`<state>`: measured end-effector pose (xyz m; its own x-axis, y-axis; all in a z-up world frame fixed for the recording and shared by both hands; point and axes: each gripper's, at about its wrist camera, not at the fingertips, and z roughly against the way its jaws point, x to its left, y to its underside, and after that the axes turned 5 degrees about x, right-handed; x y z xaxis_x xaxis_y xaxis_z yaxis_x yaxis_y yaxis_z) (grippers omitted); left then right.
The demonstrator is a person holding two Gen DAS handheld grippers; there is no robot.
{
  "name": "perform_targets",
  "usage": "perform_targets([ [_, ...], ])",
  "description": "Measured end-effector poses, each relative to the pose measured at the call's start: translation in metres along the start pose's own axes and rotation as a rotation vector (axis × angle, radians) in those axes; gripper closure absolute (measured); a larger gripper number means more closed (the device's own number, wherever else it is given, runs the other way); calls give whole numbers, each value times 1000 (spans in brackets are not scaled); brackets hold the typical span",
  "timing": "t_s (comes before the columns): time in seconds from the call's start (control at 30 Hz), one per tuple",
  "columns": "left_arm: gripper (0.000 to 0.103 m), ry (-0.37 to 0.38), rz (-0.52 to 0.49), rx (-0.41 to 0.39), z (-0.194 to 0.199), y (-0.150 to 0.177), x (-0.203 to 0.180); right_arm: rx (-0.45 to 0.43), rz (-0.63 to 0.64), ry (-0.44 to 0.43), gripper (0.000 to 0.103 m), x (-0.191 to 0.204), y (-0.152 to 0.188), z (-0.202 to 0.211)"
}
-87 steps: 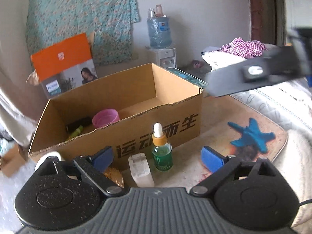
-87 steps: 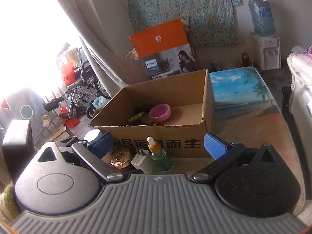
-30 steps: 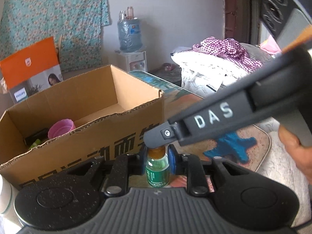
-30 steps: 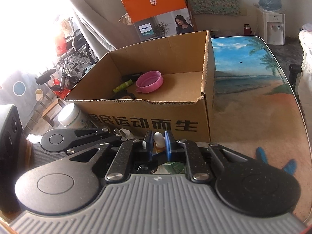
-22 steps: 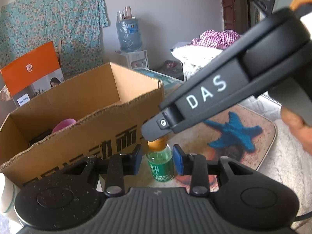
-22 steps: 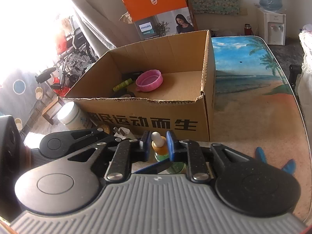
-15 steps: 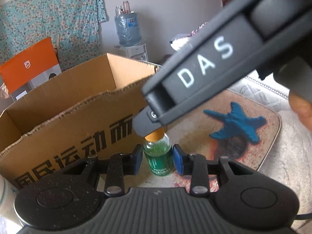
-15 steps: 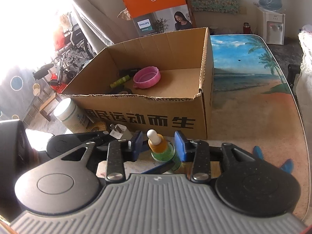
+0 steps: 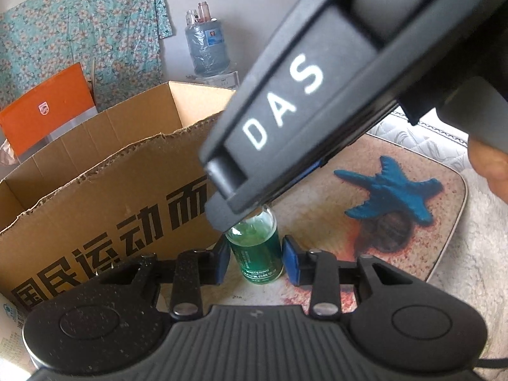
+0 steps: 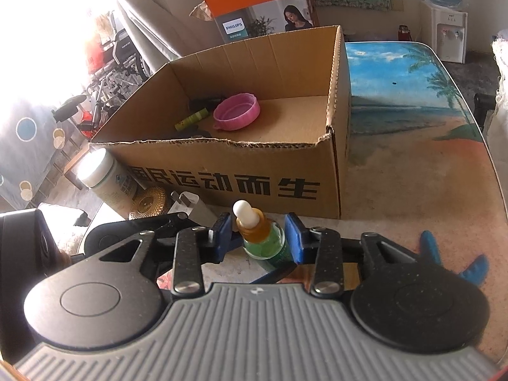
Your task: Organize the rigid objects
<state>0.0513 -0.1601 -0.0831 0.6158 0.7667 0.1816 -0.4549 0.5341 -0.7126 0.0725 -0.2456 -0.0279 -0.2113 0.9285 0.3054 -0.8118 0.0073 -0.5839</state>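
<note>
Your right gripper point(image 10: 257, 240) is closing around the green dropper bottle point(image 10: 266, 243) before the cardboard box point(image 10: 222, 187), your left gripper point(image 9: 256, 258) flanks it ungripped; next, clamp and lift it in.

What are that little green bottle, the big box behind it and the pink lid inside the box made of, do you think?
Green dropper bottle: looks like clear glass or hard clear plastic; it is glossy and the green liquid shows through. Its white bulb seems to be rubber.
Box: plain brown corrugated cardboard, matt, with a ragged torn top edge and black print.
Pink lid: apparently moulded plastic, smooth, with a ridged rim.
</note>
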Motion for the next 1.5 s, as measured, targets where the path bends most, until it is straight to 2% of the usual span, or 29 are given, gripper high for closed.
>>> perform_targets([
  [0.13, 68, 11, 11, 3, 1, 0, 1, -8, 13, 21, 78, 3, 1, 0],
  [0.17, 68, 13, 9, 3, 3, 0, 2, -11, 14, 23, 82, 3, 2, 1],
  [0.33, 68, 25, 26, -11, 18, -5, 5, -25, 17, 28, 83, 8, 1, 12],
  [0.5, 68, -2, 26, -71, 49, -17, 12, -62, 54, 26, 83, 21, -5, 37],
  [0.67, 68, -37, 49, -125, 84, -41, 36, -128, 127, 1, 83, 43, -27, 70],
  [0.8, 68, -57, 91, -130, 95, -67, 67, -158, 199, -38, 83, 63, -63, 87],
  [0.93, 69, -19, 201, -47, 80, -98, 109, -139, 247, -74, 83, 69, -113, 80],
  [1.13, 69, 44, 327, 45, 32, -121, 161, -49, 212, -115, 83, 51, -182, 41],
  [1.33, 69, 35, 408, 129, -18, -131, 188, 33, 175, -118, 83, 24, -222, -16],
  [1.5, 70, 30, 438, 199, -55, -137, 203, 120, 156, -105, 83, 6, -235, -70],
])
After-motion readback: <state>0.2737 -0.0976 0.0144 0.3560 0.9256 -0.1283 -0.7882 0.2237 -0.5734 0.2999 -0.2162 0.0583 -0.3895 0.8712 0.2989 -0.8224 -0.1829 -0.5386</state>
